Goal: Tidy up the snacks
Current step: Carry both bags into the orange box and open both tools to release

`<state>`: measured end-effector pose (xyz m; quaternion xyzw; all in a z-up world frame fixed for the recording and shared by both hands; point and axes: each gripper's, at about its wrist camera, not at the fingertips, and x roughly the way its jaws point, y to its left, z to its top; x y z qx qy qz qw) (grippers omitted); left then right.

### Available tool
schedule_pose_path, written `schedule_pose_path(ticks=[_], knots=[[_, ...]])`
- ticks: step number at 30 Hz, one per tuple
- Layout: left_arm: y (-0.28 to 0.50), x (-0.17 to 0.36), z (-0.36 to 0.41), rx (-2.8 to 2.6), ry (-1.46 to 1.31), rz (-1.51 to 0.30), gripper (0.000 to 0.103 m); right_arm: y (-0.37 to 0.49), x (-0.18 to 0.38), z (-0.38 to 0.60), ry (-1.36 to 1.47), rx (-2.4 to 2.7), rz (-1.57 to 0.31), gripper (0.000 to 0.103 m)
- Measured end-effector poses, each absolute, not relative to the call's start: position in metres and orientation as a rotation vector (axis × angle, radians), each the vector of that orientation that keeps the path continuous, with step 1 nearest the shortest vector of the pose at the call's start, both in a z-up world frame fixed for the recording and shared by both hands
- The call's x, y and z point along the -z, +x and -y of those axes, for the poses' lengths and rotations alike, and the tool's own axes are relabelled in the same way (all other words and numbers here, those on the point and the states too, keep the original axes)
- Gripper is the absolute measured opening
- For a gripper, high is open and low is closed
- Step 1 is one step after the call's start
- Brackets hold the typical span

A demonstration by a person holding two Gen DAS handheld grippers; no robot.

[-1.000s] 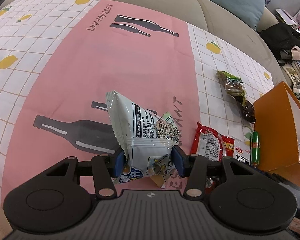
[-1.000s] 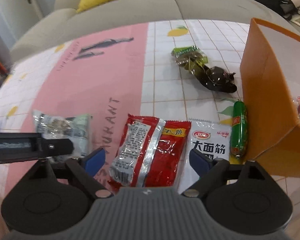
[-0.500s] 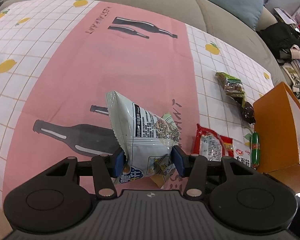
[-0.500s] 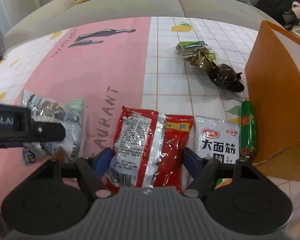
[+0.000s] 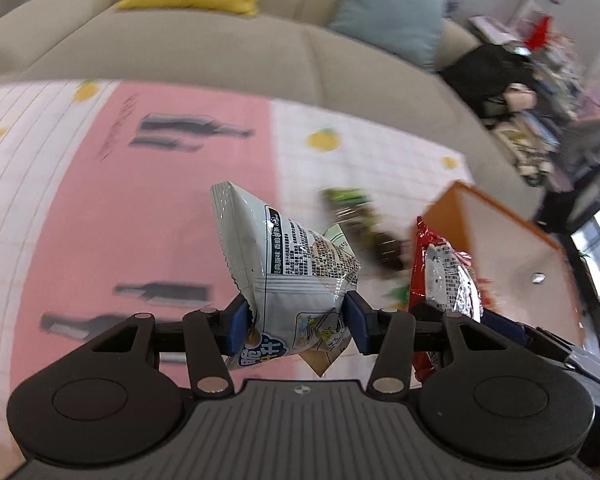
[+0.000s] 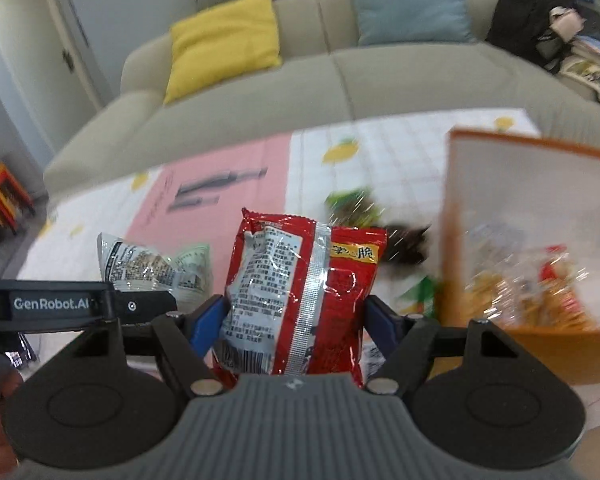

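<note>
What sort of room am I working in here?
Most likely a home living room: a beige sofa with a yellow cushion, and a table under a pink patterned tablecloth.

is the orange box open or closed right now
Open. The orange cardboard box has no lid over its top, and wrapped snacks show inside against its white inner wall.

Blur and blocked views around the orange box

Beside the orange box (image 6: 500, 344), the green and dark wrappers (image 6: 356, 208) smear into streaks, their print unreadable. The box's contents (image 6: 540, 284) blur into red and yellow glints. The red packet (image 6: 300, 292) hides whatever lies below it, and the box's right side runs off frame.
</note>
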<state>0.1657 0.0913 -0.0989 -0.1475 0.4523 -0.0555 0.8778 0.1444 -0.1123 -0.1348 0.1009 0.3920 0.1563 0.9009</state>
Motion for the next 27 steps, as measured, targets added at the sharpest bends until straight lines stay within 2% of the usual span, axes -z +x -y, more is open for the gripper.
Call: schedule_pose_path(ticks=[11,20,27], knots=[[0.201,0.056,0.038,0.431,-0.156,-0.909,0.057,0.146,0.104,0.248,0.185,-0.188,-0.799,0.073],[0.261,0.09,0.136,0.585,-0.019,-1.004,0.057,0.187,0.133,0.324,0.131,-0.13,-0.928,0.073],[0.297,0.13,0.176,0.546,0.114,-1.087,0.057,0.223,0.168,0.341,0.078,-0.136,-1.019,0.073]])
